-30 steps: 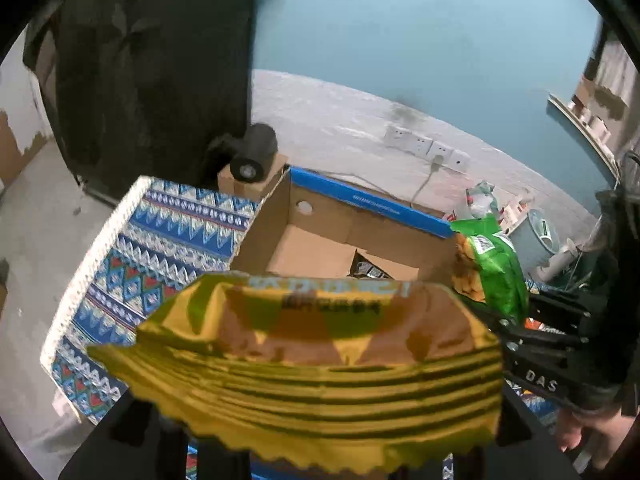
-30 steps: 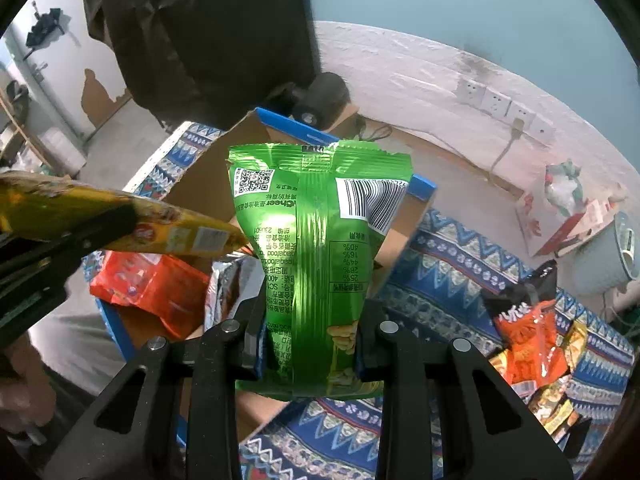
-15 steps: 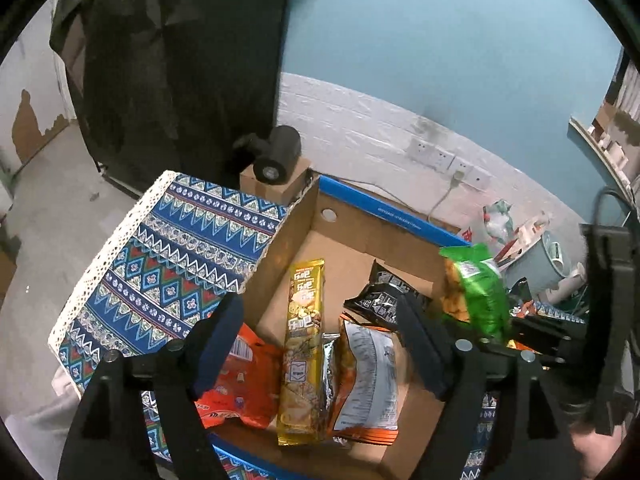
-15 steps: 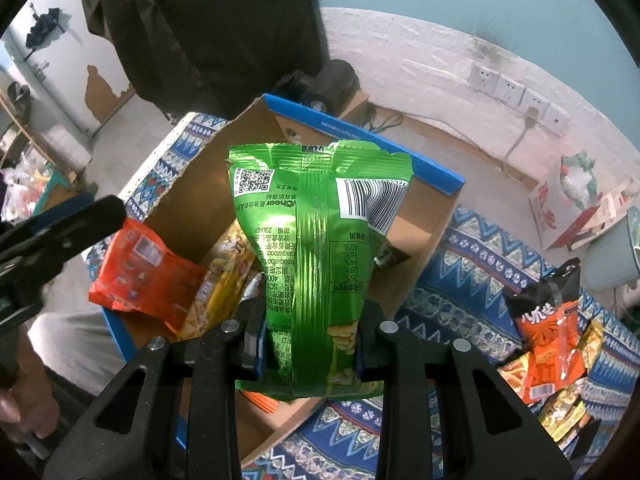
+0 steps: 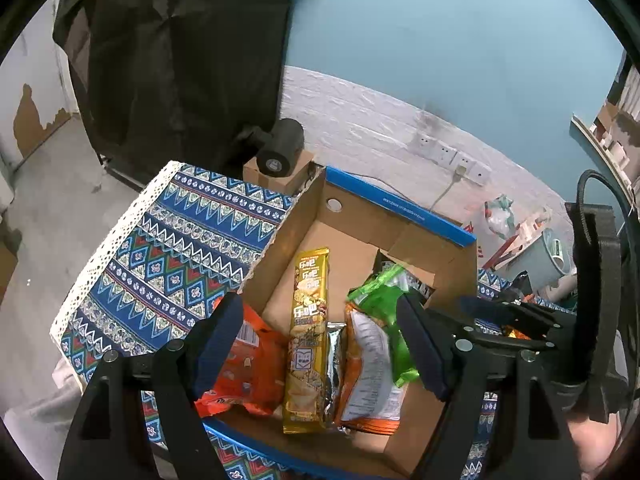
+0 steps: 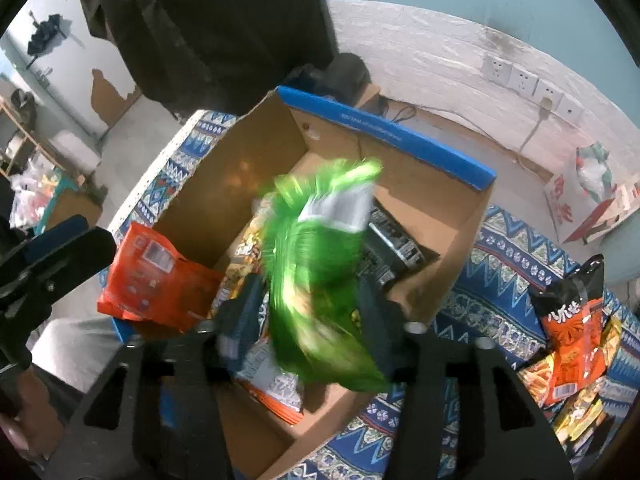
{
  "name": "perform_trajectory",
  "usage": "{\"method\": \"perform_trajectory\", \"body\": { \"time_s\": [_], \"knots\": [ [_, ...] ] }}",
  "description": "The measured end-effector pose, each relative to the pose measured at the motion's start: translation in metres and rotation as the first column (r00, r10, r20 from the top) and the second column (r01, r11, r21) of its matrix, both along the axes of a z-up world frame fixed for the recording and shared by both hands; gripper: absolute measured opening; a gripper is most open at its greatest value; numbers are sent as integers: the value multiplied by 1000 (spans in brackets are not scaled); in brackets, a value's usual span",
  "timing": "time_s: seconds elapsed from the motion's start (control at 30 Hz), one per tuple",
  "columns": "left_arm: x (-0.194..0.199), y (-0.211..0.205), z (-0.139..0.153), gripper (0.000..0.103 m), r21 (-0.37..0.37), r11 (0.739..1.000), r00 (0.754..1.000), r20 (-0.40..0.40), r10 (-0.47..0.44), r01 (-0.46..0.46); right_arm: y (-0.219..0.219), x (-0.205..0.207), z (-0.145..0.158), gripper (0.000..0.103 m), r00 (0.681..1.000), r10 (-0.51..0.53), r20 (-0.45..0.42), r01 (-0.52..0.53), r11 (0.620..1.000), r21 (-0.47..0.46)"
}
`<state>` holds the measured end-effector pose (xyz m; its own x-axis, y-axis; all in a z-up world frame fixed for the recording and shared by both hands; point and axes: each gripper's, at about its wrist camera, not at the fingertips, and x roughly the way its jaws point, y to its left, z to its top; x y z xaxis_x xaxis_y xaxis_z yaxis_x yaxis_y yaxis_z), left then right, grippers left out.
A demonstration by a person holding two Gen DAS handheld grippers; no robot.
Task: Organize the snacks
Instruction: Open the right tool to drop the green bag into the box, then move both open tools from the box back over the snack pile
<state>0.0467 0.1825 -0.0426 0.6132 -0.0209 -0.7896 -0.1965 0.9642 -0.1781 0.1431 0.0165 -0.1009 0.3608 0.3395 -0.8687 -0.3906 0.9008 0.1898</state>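
The green snack bag (image 6: 320,280) was a motion-smeared blur between the fingers of my right gripper (image 6: 312,320), whose jaws stood spread wider than the bag, so I could not tell whether either pad touched it; it hung over the open cardboard box (image 6: 400,140), tilted with its silver-backed top toward the box's blue-edged far wall. In the left wrist view the same green bag (image 5: 384,300) sat at the right side of the box (image 5: 400,212), over an orange-and-white packet (image 5: 368,372). Beside that packet lay a long gold packet (image 5: 308,332), running lengthwise from the near wall toward the far wall, with a silver foil edge between the two. An orange bag (image 5: 244,364) leaned at the near-left corner of the box, partly over its rim, and a black packet (image 6: 392,240) lay on the box floor toward the far right corner. My left gripper (image 5: 320,356) hovered above the near edge of the box, jaws wide apart and holding nothing. The box rested on a blue patterned cloth (image 5: 176,248) with a white lace border, and further snack packets (image 6: 572,340), orange and black, lay heaped on the cloth off the box's right side.
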Motion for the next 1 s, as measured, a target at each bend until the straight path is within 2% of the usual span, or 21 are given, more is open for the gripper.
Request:
{"method": "perform_trajectory", "body": {
  "time_s": [0.13, 0.5, 0.77, 1.0],
  "knots": [
    [1, -8, 1, 80, 7, 1000, 1000, 0, -20, 20, -8, -2, 5, 65, 1000, -18, 11, 18, 1000, -5],
    [4, -57, 4, 80, 64, 990, 992, -6, -124, 124, -54, -17, 18, 72, 996, -50, 67, 56, 994, -89],
    [5, -102, 1, 80, 118, 968, 975, -24, -222, 223, -94, -33, 30, 73, 992, -62, 112, 77, 987, -143],
    [5, -145, 0, 80, 156, 938, 951, -43, -305, 308, -139, -44, 31, 73, 989, -105, 107, 121, 981, -155]
  ]
}}
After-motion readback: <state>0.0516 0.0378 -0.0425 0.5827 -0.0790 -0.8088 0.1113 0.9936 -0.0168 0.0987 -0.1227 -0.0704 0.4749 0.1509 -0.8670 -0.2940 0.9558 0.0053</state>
